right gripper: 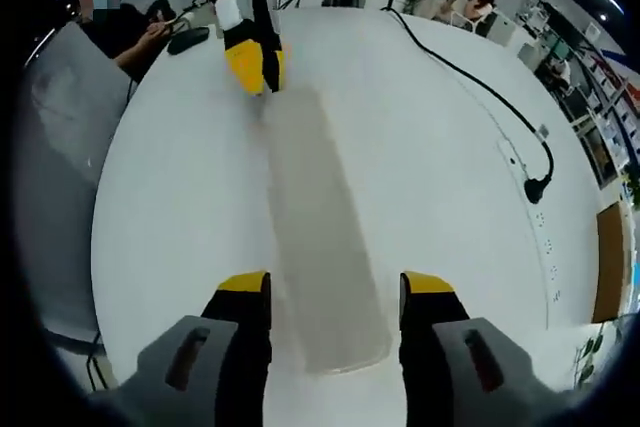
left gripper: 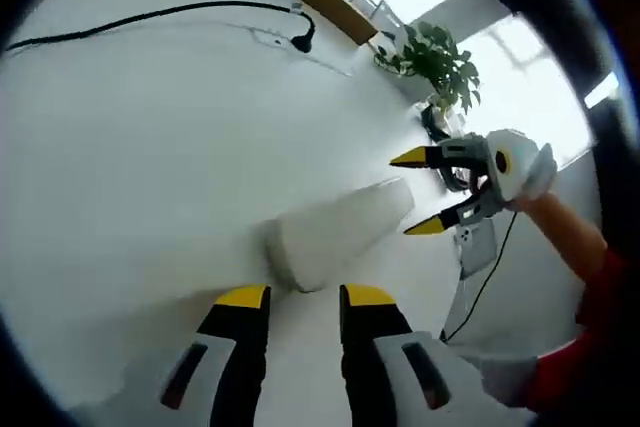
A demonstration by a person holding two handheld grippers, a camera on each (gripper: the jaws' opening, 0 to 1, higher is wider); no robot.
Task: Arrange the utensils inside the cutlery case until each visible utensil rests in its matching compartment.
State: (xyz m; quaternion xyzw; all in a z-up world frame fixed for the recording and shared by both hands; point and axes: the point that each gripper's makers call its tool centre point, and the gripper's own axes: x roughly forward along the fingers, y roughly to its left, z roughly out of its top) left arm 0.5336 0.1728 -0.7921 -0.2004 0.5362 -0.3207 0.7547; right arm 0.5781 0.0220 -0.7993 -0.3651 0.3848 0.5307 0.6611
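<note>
A long, pale cutlery case [right gripper: 320, 237] is seen lying flat on a big white table [right gripper: 450, 177]. The case is closed, so what is inside cannot be told.

In the right gripper view, the right gripper [right gripper: 335, 297] is held wide open at the near end of the case. One yellow-tipped jaw is seen on each side of the case, and whether the jaws touch it cannot be told. At the far end of the case, the left gripper [right gripper: 255, 62] is seen pointing down, with its yellow tips close together right at the edge of the case.

In the left gripper view, the left gripper [left gripper: 305, 297] is seen with only a small gap between its jaws, just beside the near end of the case [left gripper: 335, 232]. Nothing is gripped by it. The right gripper [left gripper: 420, 192] is seen open at the other end of the case, held by a hand [left gripper: 525, 172] with a red sleeve [left gripper: 600, 297].

A black cable [right gripper: 470, 77] is laid across the table, well apart from the case. A green plant [left gripper: 435, 62] is seen beyond the table, near a bright window [left gripper: 520, 77].
</note>
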